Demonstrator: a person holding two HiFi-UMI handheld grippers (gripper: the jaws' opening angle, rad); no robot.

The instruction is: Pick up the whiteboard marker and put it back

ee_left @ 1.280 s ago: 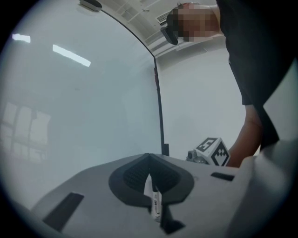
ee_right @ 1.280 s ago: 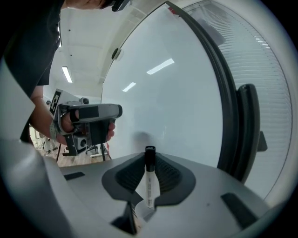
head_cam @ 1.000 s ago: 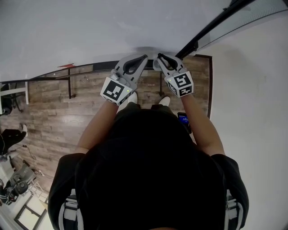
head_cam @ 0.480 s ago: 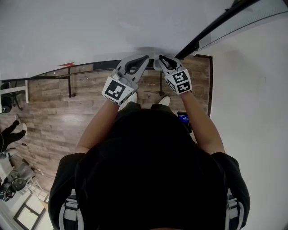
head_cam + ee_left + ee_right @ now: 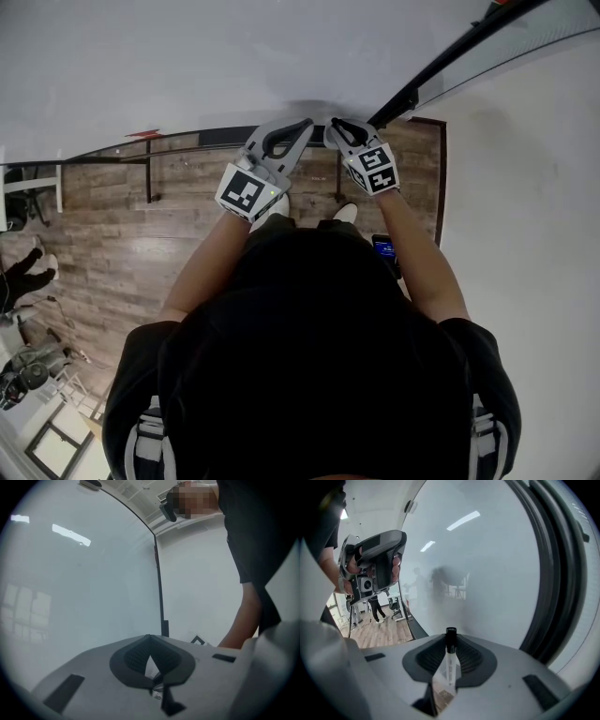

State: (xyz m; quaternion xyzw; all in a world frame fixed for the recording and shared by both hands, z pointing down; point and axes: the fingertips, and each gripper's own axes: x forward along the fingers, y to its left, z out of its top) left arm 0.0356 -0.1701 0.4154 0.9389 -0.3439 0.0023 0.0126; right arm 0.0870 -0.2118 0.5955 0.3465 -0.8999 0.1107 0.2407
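Within the right hand-held gripper sits one marker.

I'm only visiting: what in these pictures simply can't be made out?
- whiteboard marker: in the head view the right tool hides it; in the right gripper view its lower end is sunk between the jaws and its print is too small to read.
- dark rail under the board: too small in the head view to tell whether it is a pen tray.
- blue-screened device: head view, mostly behind the person's body.
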